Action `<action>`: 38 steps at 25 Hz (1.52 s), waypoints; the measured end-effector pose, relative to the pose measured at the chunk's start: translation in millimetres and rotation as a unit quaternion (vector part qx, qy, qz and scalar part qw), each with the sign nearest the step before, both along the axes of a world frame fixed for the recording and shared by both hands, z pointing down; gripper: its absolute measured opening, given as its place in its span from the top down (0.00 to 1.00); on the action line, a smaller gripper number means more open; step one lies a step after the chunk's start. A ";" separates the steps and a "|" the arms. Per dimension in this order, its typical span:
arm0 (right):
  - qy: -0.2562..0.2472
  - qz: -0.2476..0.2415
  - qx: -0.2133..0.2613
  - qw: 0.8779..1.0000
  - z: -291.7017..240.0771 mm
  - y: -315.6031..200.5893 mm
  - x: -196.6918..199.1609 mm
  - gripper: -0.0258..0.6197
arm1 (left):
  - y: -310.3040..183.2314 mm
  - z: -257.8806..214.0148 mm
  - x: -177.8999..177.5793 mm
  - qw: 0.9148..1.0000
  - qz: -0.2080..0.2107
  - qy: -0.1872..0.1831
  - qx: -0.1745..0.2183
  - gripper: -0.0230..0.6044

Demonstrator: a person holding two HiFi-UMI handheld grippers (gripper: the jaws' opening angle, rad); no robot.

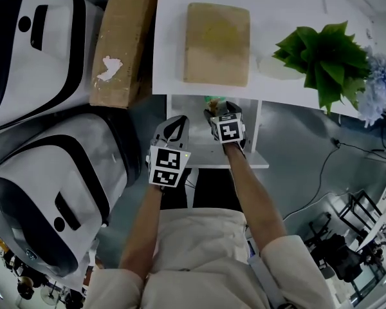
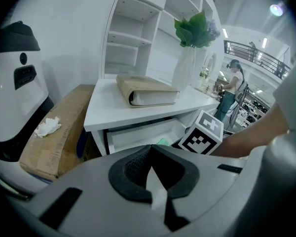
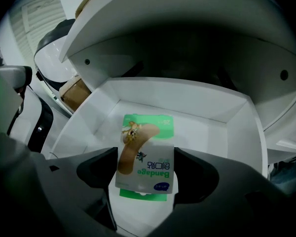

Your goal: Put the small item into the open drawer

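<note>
My right gripper (image 3: 146, 174) is shut on a bandage pack (image 3: 147, 154), green and white with a cartoon plaster on its front. The pack hangs over the white floor of the open drawer (image 3: 212, 127), under the desk top. In the head view the right gripper (image 1: 216, 114) reaches into the drawer (image 1: 251, 161) below the desk edge, and a bit of the green pack (image 1: 213, 102) shows at its tip. My left gripper (image 1: 174, 129) hangs back just left of the drawer, shut and empty; its pads (image 2: 138, 164) meet. The open drawer (image 2: 138, 135) lies ahead of it.
A beige binder (image 1: 217, 42) lies on the white desk (image 1: 174, 44), with a green plant (image 1: 325, 56) at its right end. A cardboard box (image 1: 123, 40) with crumpled tissue stands left of the desk. Large white machines (image 1: 38, 50) fill the left. Shelves (image 2: 138, 28) rise behind the desk.
</note>
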State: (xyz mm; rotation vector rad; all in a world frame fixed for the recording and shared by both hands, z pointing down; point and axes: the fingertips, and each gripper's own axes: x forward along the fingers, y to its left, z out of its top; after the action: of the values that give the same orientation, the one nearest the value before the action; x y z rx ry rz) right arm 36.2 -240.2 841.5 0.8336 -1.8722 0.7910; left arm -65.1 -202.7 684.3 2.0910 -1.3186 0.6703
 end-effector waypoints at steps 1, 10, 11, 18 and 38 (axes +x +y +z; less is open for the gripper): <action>0.000 0.003 0.000 1.000 0.5 -0.5 -0.4 0.38 | 1.0 0.2 0.1 1.000 0.001 0.000 -0.001 0.94; -0.011 0.034 0.000 0.999 -2.4 0.9 0.0 0.38 | 7.6 -3.0 1.8 1.000 0.006 0.003 0.001 0.94; -0.013 0.036 0.002 0.999 -4.6 0.4 -0.6 0.38 | 8.2 -3.7 1.9 1.000 0.007 0.004 0.001 0.94; -0.020 0.051 0.022 0.998 -29.4 -1.6 2.2 0.38 | 9.6 -11.7 6.2 1.000 0.014 0.011 0.011 0.94; -0.031 0.104 0.070 0.992 -136.7 30.6 15.8 0.38 | 39.2 -49.4 2.1 0.999 0.037 0.023 0.018 0.94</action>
State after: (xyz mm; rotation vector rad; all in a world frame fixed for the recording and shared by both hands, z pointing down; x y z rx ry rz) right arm 52.1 -209.6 704.8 1.1174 -1.9339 0.8273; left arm -63.0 -163.5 634.9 2.1803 -1.2429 0.6286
